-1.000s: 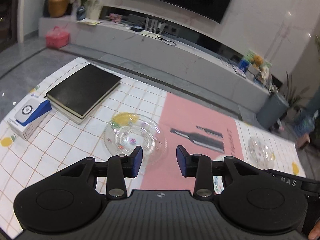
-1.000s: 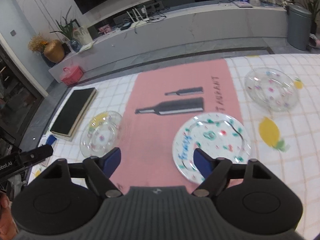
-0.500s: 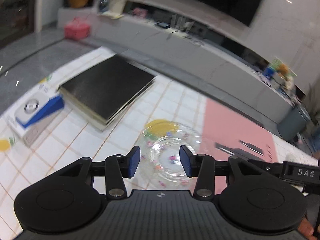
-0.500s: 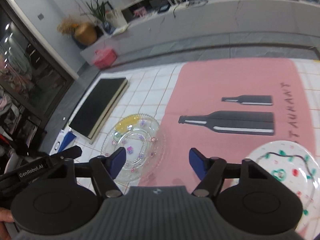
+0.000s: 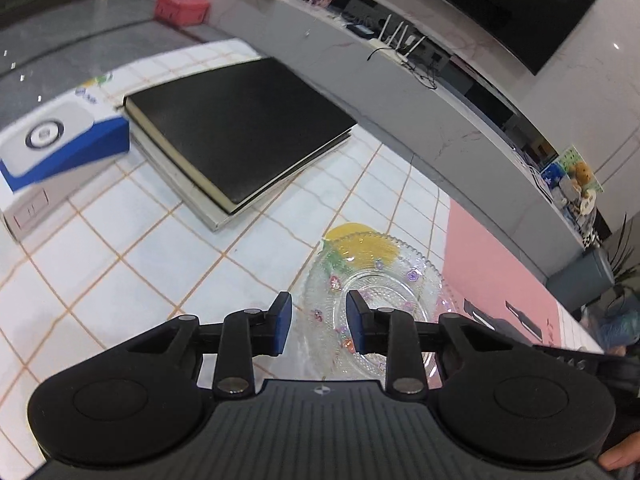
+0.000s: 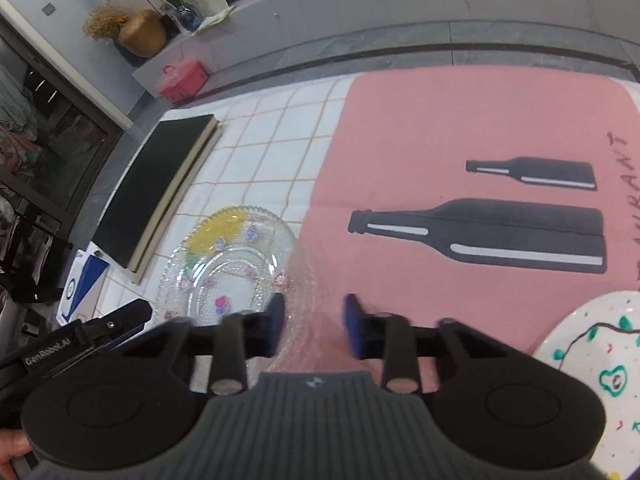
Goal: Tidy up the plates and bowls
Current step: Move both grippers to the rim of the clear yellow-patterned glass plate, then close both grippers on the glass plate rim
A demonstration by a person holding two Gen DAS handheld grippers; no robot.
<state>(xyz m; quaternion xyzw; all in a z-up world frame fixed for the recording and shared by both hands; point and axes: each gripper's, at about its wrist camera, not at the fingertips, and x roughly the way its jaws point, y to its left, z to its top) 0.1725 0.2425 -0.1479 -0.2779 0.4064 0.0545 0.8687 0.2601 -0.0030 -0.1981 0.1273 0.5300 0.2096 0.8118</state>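
- Left claw [image 5: 318,328]: jaws just been narrowing, now a moderate gap, blue pads astride the near left rim of the glass dish [image 5: 376,292]. Not clearly pinching yet, so released, nothing held.
- Right claw [image 6: 314,326]: jaws just been closing hard from wide, blurred mid-motion. Left pad over the dish's right rim, right pad over the pink mat [image 6: 460,128]. Rim sits in the gap, but no firm pinch visible, so reads as not gripping yet.
- Compared with a second ago: both claws lower and much nearer the dish, which now fills the space right ahead of the pads instead of sitting further off.
- Probably means a two-sided pickup of this dish is the step in hand, task barely started.
- Dish flat on the tiled surface [image 5: 120,248], right edge overlapping the pink mat, yellow fruit print showing through the glass.
- Further out: painted white plate [image 6: 600,376] at lower right of the right view, apart from the dish, likely a stacking spot.
- Black book [image 5: 236,128] and blue-white box [image 5: 52,148] off to the left.
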